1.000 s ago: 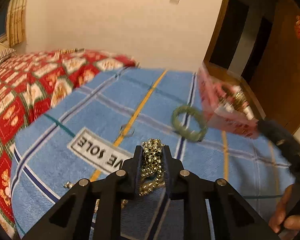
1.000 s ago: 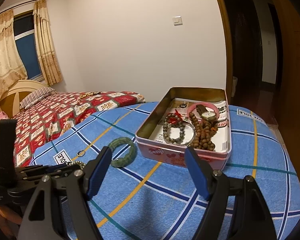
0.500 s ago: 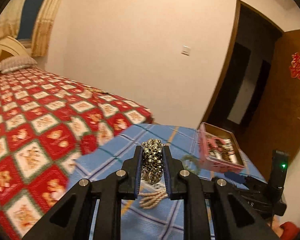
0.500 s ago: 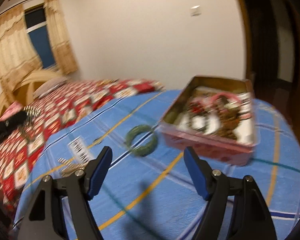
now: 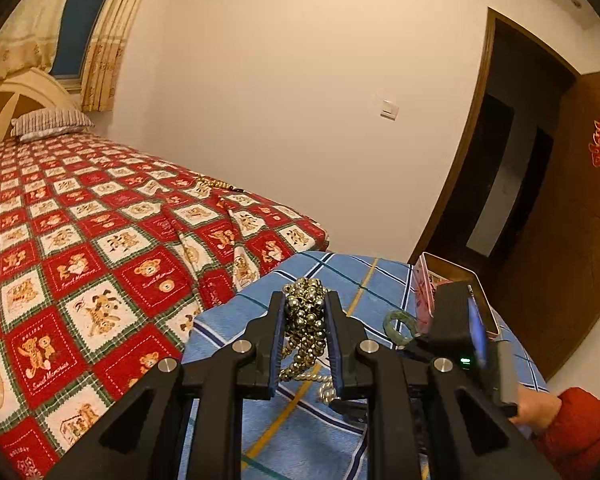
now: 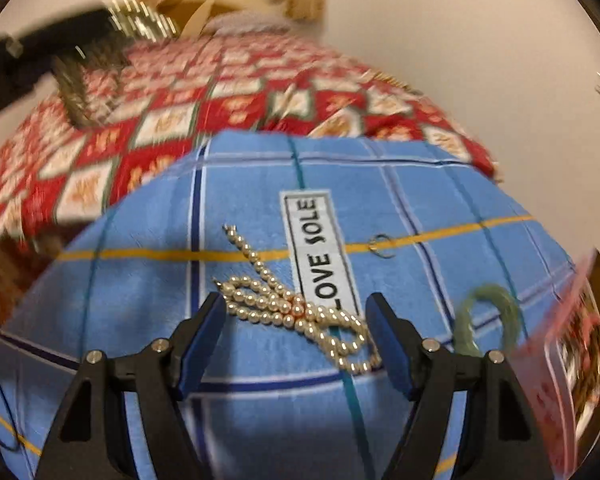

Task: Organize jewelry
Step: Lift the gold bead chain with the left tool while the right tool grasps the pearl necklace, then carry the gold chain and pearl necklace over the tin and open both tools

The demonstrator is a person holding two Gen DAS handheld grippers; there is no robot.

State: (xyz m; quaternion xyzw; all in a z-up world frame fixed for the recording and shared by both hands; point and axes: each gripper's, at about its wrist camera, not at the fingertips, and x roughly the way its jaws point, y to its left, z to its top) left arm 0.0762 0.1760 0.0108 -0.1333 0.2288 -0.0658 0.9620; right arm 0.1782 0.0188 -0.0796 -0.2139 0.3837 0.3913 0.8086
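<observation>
Bed (image 5: 100,240) with red/white teddy-print quilt fills the left of the left wrist view, blue plaid cloth (image 6: 440,184) with a "LOVE SOLE" label (image 6: 320,252) covers the surface in front of it. Pink tin (image 5: 424,288) sits at the cloth's far right, jewelry inside visible but blurred in the right wrist view. Left gripper (image 5: 305,312) is clamped narrow on a bunched strand of metallic gold beads (image 5: 306,320), lifted off the cloth, tail of the strand hanging below the pads. Right gripper (image 6: 296,340) is wide, jaws just been closing a little, angled down over a pale gold bead necklace (image 6: 292,308) lying flat on the cloth between the pads, not pinched. Green bangle (image 6: 488,316) lies just beside the tin, right of the right gripper. Small thin ring (image 6: 382,246) lies on the yellow stripe past the label
</observation>
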